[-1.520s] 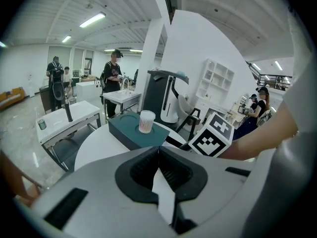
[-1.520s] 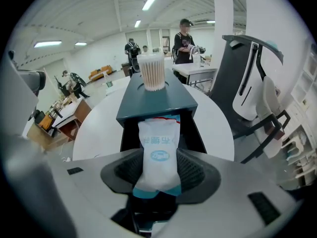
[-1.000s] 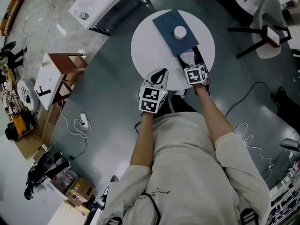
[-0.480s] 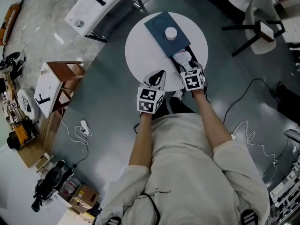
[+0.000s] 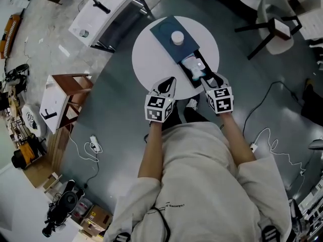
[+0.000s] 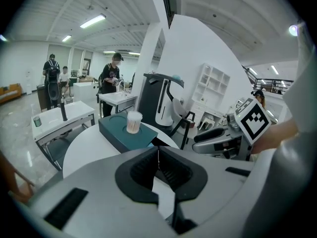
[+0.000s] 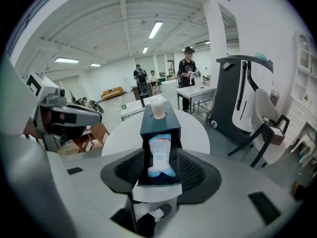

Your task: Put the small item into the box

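A dark blue box (image 5: 164, 30) lies on the round white table (image 5: 151, 59), with a white cup of cotton swabs (image 5: 177, 37) on its top. Its drawer (image 5: 187, 70) is pulled out toward me, and a small white-and-blue packet (image 5: 193, 64) lies inside. My right gripper (image 5: 207, 79) is open at the near end of the drawer, its jaws on either side of the drawer front (image 7: 158, 180) and the packet (image 7: 161, 157). At the table's near edge my left gripper (image 5: 169, 82) is shut and holds nothing (image 6: 158, 152).
A wooden stool (image 5: 68, 89) and a white desk (image 5: 103, 6) stand to the left, a white chair (image 5: 275, 26) at the far right. Cables (image 5: 93, 140) lie on the floor. People (image 6: 111, 83) stand at tables in the background.
My right gripper has drawn back toward me from above the drawer, so the packet in it shows fully. The left gripper has stayed at the table's edge.
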{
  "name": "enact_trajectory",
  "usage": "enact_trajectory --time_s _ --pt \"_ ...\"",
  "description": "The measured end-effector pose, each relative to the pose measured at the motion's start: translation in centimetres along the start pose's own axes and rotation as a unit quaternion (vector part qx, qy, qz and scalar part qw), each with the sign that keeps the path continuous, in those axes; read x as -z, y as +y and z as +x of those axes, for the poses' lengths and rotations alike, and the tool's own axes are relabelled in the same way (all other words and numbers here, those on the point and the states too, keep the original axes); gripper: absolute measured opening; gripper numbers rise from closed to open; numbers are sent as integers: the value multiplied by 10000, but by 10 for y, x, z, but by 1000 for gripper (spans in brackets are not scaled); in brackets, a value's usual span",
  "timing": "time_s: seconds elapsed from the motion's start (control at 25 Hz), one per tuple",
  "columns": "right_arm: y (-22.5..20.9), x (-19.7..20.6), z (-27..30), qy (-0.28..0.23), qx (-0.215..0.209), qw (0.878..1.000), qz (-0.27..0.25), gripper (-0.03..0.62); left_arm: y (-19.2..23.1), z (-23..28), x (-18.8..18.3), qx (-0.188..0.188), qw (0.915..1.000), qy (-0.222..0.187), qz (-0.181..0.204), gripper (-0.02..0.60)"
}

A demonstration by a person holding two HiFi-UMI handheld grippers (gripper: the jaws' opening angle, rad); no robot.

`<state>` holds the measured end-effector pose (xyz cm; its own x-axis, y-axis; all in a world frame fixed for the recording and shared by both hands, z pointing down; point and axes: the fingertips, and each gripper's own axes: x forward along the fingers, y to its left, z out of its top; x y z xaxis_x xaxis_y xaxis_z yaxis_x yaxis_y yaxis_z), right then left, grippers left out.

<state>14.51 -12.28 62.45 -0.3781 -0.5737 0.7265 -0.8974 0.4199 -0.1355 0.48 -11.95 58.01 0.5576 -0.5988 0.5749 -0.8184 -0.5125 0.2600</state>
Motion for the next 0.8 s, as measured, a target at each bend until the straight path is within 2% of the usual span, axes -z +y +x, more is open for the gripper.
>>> enact_trajectory --time_s 0.2,0.56,0.68,0.8 --pt "-8 20 -15 32 57 9998 193 225 -12 4 -3 117 9999 -10 21 21" --pt "-16 28 -30 -217 101 9979 606 225 -27 14 -1 189 9996 88 213 21" --pt "-12 36 -33 -226 83 9963 820 224 -28 14 6 188 9991 225 319 21" --pt "-5 35 -35 -296 36 9966 767 222 -26 13 10 148 9983 362 433 21"
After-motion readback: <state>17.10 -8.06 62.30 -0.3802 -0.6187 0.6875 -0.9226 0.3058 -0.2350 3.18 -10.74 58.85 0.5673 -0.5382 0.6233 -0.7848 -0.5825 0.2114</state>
